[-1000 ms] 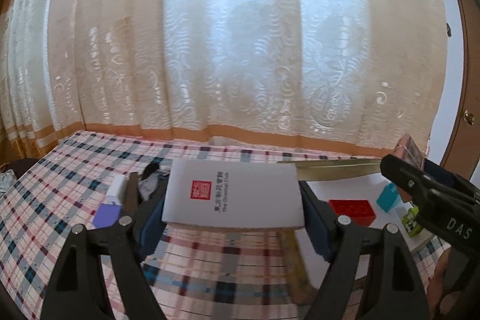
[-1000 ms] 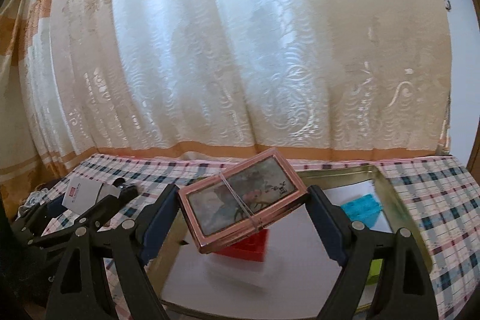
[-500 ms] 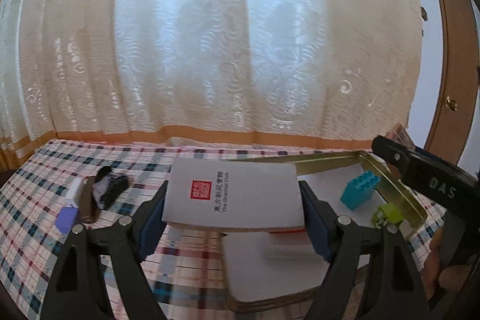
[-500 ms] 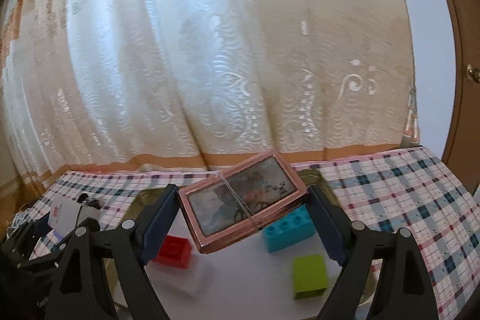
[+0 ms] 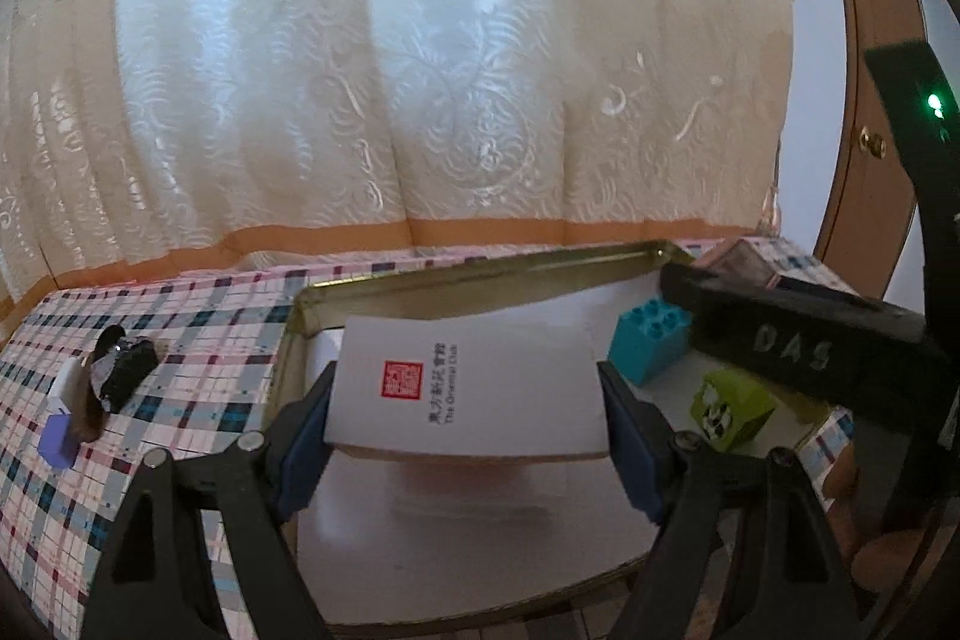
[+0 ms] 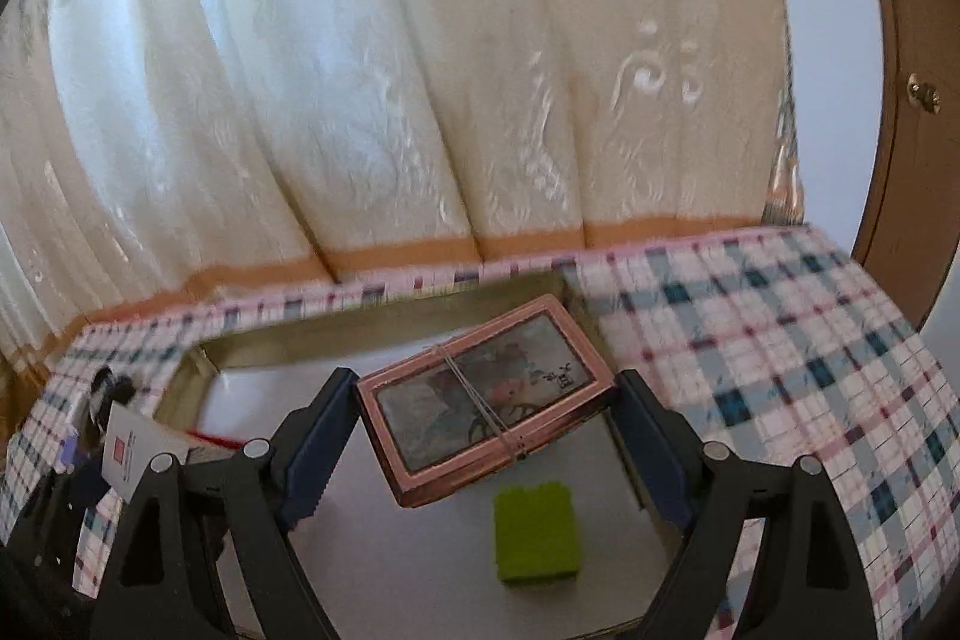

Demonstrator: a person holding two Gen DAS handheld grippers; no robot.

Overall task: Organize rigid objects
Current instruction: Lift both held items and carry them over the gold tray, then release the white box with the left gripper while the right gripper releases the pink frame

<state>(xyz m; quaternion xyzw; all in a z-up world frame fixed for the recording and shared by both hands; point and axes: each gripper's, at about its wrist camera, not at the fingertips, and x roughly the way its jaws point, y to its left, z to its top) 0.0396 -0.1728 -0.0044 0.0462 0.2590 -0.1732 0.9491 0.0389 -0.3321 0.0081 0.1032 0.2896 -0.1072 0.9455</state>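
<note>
Left claw (image 5: pixel 468 424) clamped on white box (image 5: pixel 474 388), right claw (image 6: pixel 486 436) on pink case (image 6: pixel 480 400), both over the tray (image 5: pixel 480 268). Stiff, light, smooth; side grips suit.

A white box (image 5: pixel 468 388) sits flat between the left tongs; a pink-framed box (image 6: pixel 486 400) tilts between the right tongs.

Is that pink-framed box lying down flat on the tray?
No, the pink-framed box is clamped in the right gripper, tilted above the tray.
</note>
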